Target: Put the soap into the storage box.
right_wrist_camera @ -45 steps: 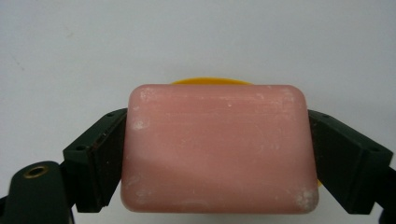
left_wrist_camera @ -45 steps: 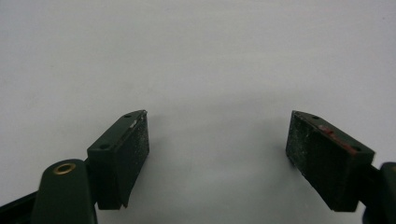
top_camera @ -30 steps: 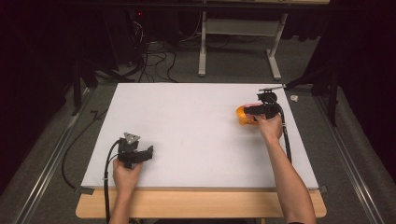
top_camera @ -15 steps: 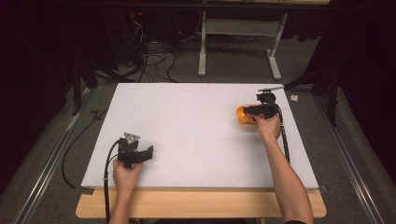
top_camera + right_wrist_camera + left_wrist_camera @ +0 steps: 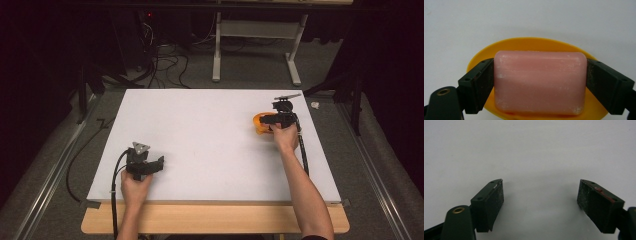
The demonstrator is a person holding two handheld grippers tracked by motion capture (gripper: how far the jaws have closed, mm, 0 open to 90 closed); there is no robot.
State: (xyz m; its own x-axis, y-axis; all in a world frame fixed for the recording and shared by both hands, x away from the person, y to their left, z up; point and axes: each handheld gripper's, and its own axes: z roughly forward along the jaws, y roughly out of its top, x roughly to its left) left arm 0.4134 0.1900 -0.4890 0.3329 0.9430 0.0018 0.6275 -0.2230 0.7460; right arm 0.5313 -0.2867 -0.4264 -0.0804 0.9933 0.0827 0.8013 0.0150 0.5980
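a: soap (image 5: 539,82) first, where is it?

b: pink bar, sitting over the orange dish (image 5: 531,45) at the far right of the white table (image 5: 210,130). right gripper (image 5: 539,83) has a jaw pressed against each short end, pinching it.

a: lifted or resting?

b: can't tell from these views whether it's clear of the dish or seated in it. either way the grasp looks done; the carry or the let-go is what's left, i'd judge.

a: and the other hand?

b: left gripper (image 5: 540,202) sits near left on the table, jaws spread wide with nothing between them, only bare white surface. well apart from the dish, so it looks idle.
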